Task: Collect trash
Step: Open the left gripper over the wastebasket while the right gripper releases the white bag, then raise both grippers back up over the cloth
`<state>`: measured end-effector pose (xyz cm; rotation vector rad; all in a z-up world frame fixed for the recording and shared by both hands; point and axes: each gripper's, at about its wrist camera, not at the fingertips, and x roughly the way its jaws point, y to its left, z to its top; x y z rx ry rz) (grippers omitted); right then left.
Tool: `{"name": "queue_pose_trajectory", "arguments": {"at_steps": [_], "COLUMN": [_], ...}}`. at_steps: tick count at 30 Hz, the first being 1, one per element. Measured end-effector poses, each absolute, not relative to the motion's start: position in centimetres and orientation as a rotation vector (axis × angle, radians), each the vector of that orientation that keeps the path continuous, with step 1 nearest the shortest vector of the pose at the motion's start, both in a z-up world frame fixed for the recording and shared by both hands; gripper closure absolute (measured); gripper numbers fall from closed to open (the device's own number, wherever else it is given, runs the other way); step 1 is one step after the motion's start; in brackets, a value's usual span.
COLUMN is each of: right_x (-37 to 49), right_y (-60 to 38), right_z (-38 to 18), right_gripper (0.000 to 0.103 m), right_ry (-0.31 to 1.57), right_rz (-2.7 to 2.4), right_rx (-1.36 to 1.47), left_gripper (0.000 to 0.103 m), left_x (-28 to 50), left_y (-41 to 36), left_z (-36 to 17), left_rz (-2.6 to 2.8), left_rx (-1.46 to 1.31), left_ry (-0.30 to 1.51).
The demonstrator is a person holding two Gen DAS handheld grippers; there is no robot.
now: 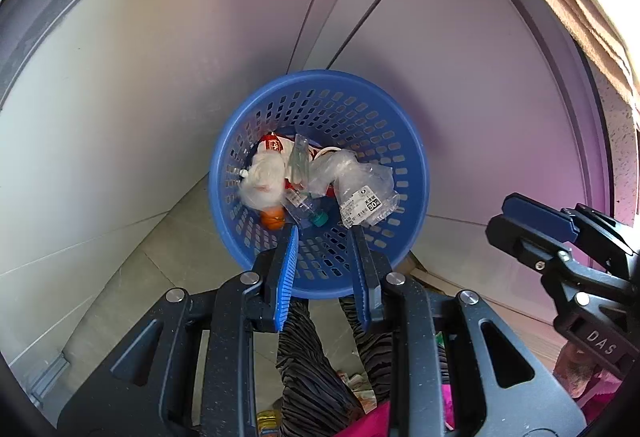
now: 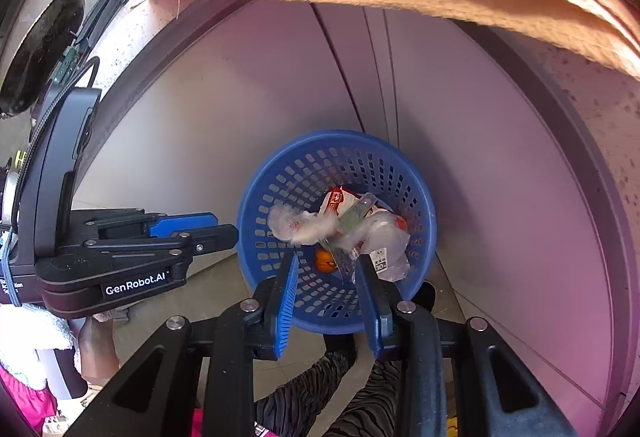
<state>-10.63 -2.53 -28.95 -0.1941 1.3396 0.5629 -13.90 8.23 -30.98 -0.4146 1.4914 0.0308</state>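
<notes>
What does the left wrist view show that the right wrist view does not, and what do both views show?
Only the left wrist view shows a green bottle cap in the trash, and the right tongs from the side.

Only the right wrist view shows a dark round pan at upper left, and the left tongs from the side.

Both show the blue basket with white tissue, clear plastic wrap and an orange piece, and striped trouser legs.

Right gripper [image 2: 326, 269] hangs over the blue basket [image 2: 256, 237], jaws parted, nothing between them; white tissue [image 2: 300, 227], clear wrappers [image 2: 384, 237] and an orange piece [image 2: 325, 261] lie inside; left gripper [image 2: 224, 227] beside the basket's left rim.
</notes>
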Motion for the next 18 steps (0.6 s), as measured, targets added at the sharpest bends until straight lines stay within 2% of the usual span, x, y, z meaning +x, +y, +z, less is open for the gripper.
{"name": "queue_pose_trajectory", "arguments": {"at_steps": [7,9,13,18], "right_x": [-9.8,-9.8,-10.1,-10.4], "right_y": [-2.5,-2.6,-2.6,-2.9], "right_z": [-27.0,-26.1,-24.3,-21.9], "right_gripper": [0.070,0.063,0.060,0.049], "right_ry": [1.308,1.290,1.255,1.209], "right_rz": [0.583,0.595,0.620,0.646], "right_rx": [-0.192,-0.192,-0.199,-0.198], "left_gripper": [0.079,0.079,0.079,0.079], "left_x": [-13.9,-13.8,-13.5,-13.2], "left_y": [8.6,8.7,8.6,8.3], "left_z": [-29.5,-28.6,-26.6,-23.9], "left_rz": [0.044,0.047,0.060,0.069], "left_rx": [-0.418,-0.411,-0.384,-0.360], "left_ry": [1.450,1.430,1.385,1.328]}}
